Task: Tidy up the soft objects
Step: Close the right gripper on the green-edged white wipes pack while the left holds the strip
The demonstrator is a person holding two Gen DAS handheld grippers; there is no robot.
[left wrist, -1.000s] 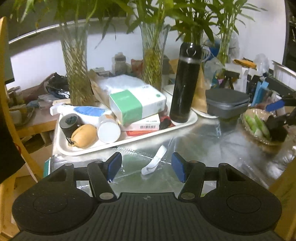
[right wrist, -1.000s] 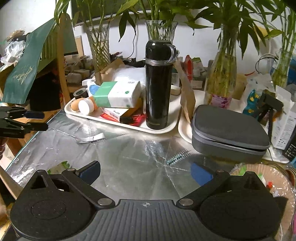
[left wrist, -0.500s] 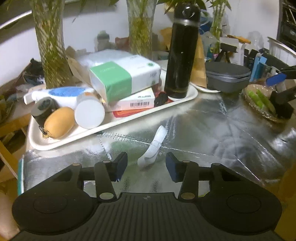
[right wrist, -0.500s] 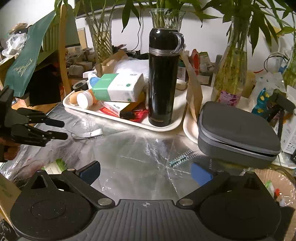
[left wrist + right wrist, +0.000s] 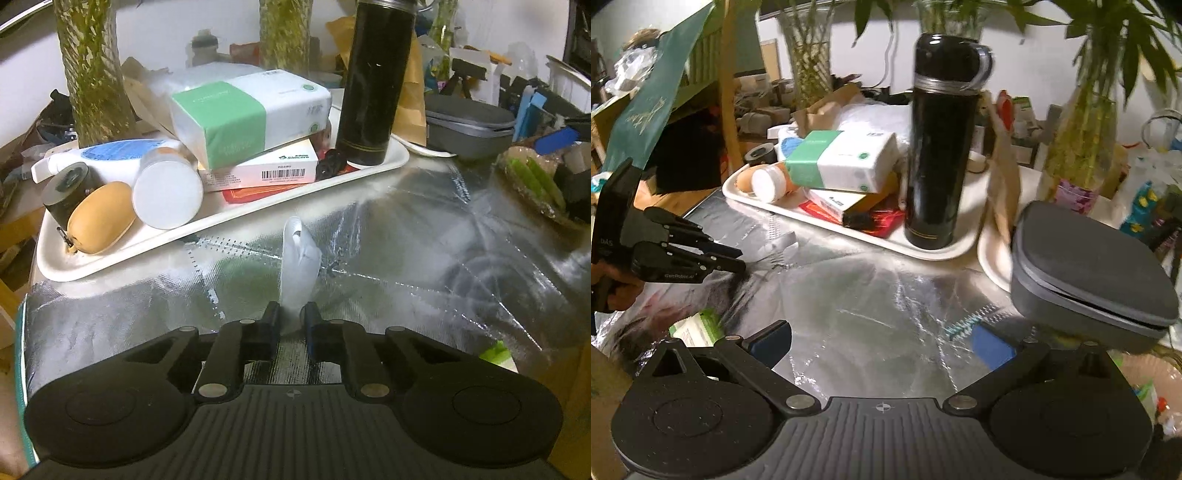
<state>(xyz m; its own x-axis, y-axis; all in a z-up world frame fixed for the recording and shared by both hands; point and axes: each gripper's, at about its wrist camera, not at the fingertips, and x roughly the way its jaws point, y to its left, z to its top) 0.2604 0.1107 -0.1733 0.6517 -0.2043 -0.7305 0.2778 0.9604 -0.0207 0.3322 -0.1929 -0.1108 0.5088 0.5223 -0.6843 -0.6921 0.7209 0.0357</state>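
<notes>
Your left gripper (image 5: 291,317) has just closed its jaws on the near end of the white strip (image 5: 298,264) — the pads pinch it, and the rest stands up off the silver table cover (image 5: 424,266), just in front of the white tray (image 5: 229,227). Your right gripper (image 5: 882,341) hangs wide open with nothing between its pads, in front of that tray, near the grey case (image 5: 1086,273).
</notes>
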